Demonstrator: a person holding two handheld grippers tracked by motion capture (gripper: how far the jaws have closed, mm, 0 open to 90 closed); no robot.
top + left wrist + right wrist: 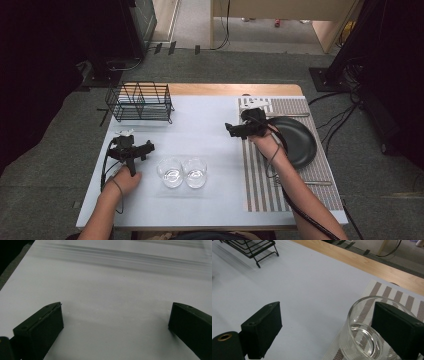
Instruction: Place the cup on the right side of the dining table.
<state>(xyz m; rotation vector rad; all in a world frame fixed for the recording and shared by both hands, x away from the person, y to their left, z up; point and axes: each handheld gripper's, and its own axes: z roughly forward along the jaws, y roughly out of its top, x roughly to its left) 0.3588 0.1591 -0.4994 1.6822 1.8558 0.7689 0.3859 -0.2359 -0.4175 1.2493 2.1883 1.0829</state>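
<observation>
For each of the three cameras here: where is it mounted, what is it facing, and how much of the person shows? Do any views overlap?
High view: above the person's side, looking forward and down on the table; both forearms and tongs show.
Left gripper view: on the left tongs, facing bare tabletop; two open jaws show.
Right gripper view: on the right tongs, facing a glass on the striped mat; two jaws show.
Shared: the wire rack appears in the high and right gripper views.

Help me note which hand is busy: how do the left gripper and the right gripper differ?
The left gripper has just bare white table between its fingers; the right gripper has a clear glass against one finger. The left gripper hovers over plain table; the right gripper is at the striped placemat's edge. Both stand open, gripping nothing.
</observation>
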